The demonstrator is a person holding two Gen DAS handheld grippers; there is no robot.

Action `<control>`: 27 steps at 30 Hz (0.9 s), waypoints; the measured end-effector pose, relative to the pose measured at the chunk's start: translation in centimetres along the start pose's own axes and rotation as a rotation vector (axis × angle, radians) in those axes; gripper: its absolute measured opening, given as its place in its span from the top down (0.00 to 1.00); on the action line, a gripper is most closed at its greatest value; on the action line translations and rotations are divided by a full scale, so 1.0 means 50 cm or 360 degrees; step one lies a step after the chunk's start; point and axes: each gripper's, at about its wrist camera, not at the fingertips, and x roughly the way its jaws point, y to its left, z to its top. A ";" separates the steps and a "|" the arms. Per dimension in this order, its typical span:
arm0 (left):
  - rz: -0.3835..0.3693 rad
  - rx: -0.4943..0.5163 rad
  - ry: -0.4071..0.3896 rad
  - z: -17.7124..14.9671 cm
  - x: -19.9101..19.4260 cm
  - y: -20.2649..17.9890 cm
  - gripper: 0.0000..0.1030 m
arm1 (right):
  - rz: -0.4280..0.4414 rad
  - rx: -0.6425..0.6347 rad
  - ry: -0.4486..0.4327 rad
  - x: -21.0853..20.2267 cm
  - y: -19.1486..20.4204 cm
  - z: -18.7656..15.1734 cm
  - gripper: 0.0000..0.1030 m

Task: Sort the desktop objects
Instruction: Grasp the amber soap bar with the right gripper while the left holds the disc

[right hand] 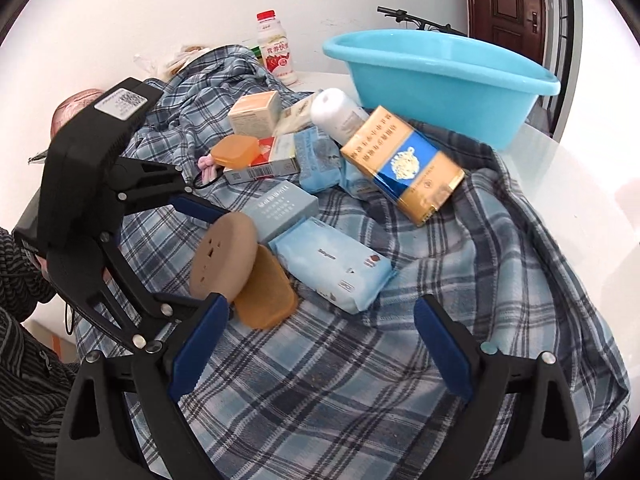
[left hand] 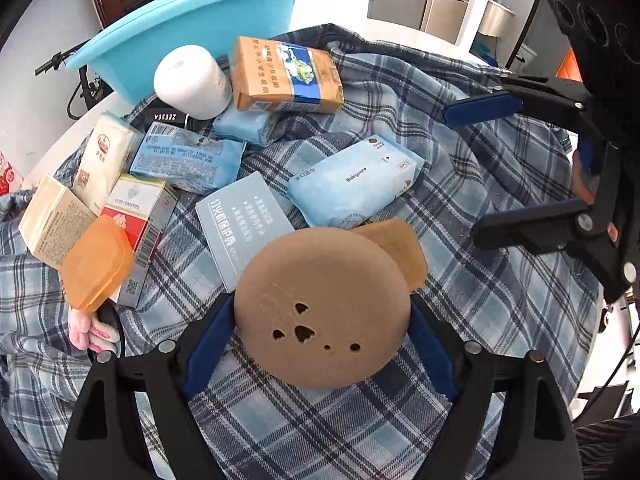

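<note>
I have the left gripper (left hand: 322,320) closed on a round brown disc (left hand: 322,308), its blue pads pressed to the disc's two sides. In the right wrist view the disc (right hand: 224,256) hangs tilted, lifted clear of the plaid shirt (right hand: 360,380) that covers the table. Just beneath and beside it lies a tan oblong soap-like block (right hand: 266,292) flat on the shirt.

My right gripper (right hand: 320,348) stands wide apart with nothing between its fingers, only plaid cloth below. In the left wrist view it sits at the far right (left hand: 496,168), apart from the disc.

Beyond the disc, the rest of the pile lies on the shirt: a pale blue wipes pack (left hand: 352,184), a grey-blue flat box (left hand: 244,224), a gold and blue carton (left hand: 286,76) further away, and a white bottle (left hand: 192,80) lying to its left. On the left sit a red and white cigarette pack (left hand: 140,224) and an orange lidded case (left hand: 96,262). The blue plastic basin (right hand: 440,76) stands at the far edge of the table, past the carton; what is inside it I cannot tell.
</note>
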 end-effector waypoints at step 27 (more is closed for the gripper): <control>0.0119 0.0007 -0.0006 -0.064 -0.061 0.050 0.21 | 0.0056 -0.0307 0.0215 0.089 0.105 0.000 0.33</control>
